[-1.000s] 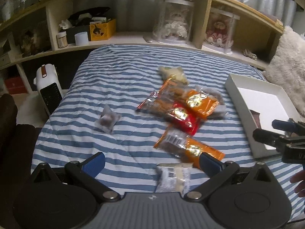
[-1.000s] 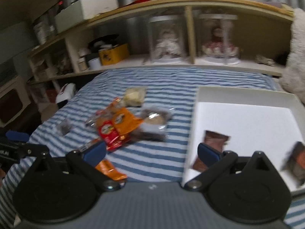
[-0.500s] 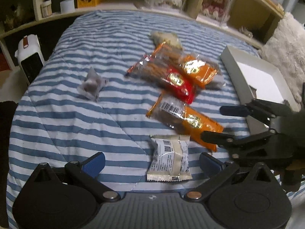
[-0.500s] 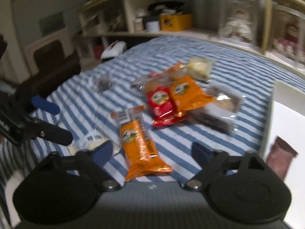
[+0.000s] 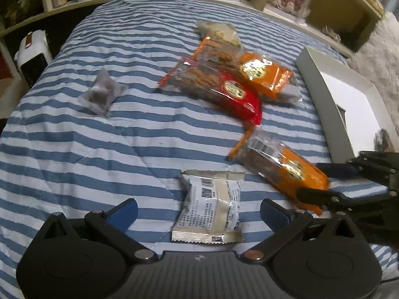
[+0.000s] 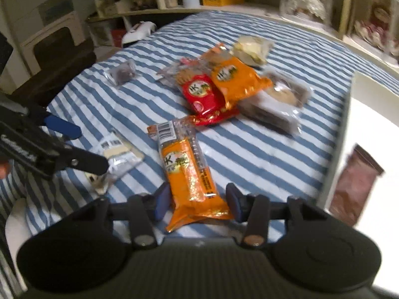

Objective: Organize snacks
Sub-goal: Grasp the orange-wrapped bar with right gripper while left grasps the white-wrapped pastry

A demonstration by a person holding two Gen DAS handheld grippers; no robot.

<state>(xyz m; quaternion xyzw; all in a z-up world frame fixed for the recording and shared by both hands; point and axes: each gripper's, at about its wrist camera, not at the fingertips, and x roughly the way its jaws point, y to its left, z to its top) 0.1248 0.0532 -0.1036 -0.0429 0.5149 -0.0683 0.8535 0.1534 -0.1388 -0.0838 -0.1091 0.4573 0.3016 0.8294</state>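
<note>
On blue-and-white striped bedspread [image 6: 261,149]: long orange crinkly-film biscuit packet [image 6: 187,172], near end between just-closing jaws of right gripper [image 6: 197,200], pads beside film, clamp not certain. Light, slippery, crushable; take sealed end. Left gripper [image 5: 198,211] wide apart over white foil sachet [image 5: 212,209].

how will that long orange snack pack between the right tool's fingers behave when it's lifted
The orange snack pack is glossy film, so it may slip against the right tool. Held near one end, its long far end would probably sag. The biscuits visible through its clear part could crack if squeezed hard.
</note>
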